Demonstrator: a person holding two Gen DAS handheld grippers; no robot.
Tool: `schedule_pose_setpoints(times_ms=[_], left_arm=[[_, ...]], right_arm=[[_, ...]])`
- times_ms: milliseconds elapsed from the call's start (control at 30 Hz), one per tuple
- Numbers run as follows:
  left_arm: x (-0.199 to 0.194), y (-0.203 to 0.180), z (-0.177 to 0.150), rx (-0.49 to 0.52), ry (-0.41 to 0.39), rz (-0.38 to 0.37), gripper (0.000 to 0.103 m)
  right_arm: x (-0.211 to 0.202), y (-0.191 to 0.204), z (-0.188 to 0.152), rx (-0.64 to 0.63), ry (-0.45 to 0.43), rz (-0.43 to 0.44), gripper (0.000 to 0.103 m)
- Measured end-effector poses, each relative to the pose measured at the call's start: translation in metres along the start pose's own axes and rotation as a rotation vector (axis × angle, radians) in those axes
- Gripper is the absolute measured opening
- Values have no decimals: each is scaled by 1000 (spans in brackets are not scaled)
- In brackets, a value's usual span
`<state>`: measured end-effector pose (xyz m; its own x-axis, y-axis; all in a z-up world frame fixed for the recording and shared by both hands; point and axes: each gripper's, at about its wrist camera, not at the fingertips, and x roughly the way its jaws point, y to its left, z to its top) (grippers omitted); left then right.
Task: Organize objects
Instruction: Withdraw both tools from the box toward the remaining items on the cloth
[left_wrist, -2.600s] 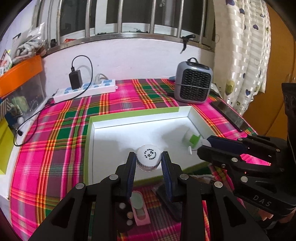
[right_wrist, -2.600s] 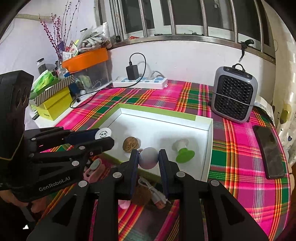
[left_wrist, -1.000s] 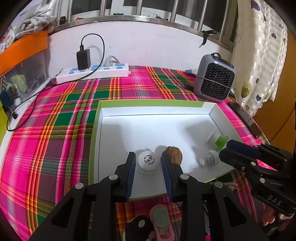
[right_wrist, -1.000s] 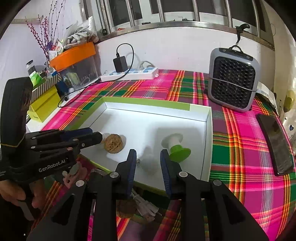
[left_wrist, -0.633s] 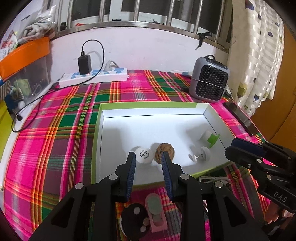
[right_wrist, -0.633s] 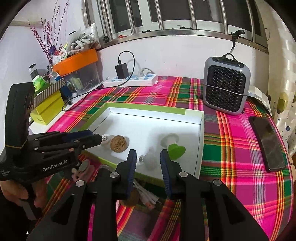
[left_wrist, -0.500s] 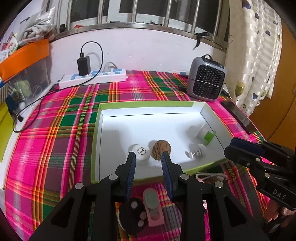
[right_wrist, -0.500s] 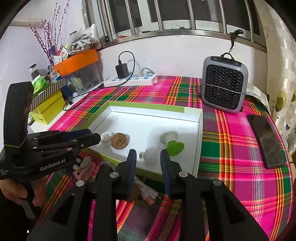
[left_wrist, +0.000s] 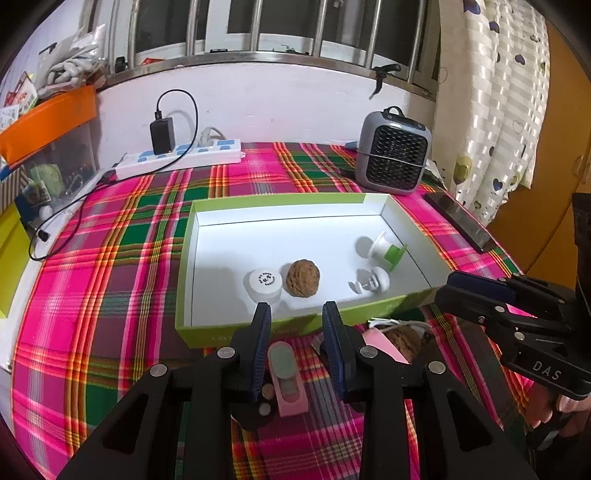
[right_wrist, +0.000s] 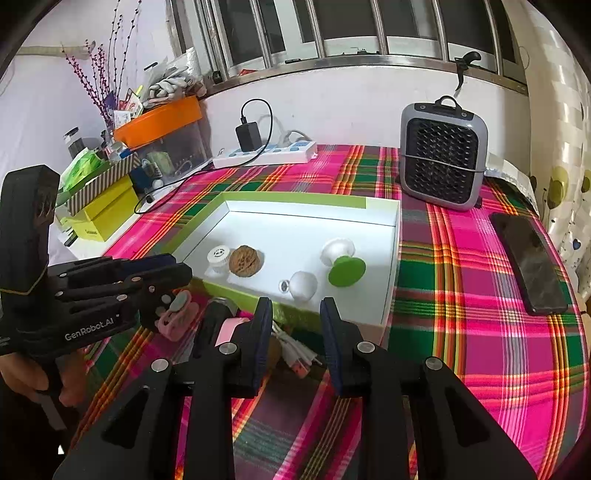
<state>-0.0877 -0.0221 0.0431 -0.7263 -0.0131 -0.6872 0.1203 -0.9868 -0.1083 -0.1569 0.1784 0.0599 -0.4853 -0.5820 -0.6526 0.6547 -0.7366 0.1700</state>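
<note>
Both drops done: left hand-held gripper (left_wrist: 296, 314) and right hand-held gripper (right_wrist: 295, 308) have backed out, jaws apart and empty. White jar (left_wrist: 264, 283) and knob (right_wrist: 302, 285) now sit in the tray (left_wrist: 236, 326). Leftovers wait on the counter (left_wrist: 92, 295) at 6 o'clock.

We note both claws, left claw (left_wrist: 296, 317) and right claw (right_wrist: 295, 312), are matte black with silver screws, blue finger pads (left_wrist: 263, 332), white "DAS" and "GenRobot.AI" lettering, bare-skinned hands.
</note>
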Motion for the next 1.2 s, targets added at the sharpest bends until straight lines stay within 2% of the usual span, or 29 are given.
schedule_pose_setpoints(times_ms=[333,767,1200], left_arm=[[-8,-4,-7,-3,-2,-10,27],[-15,2,-15,-18,-7,-13,27],[-18,13,-22,-38,-4,-15,27]], right_arm=[[-2,-2,-8,-7,17,20,28],[12,-3,-22,-30,97,51,28],[23,-12,-26,-41,144,37,28]])
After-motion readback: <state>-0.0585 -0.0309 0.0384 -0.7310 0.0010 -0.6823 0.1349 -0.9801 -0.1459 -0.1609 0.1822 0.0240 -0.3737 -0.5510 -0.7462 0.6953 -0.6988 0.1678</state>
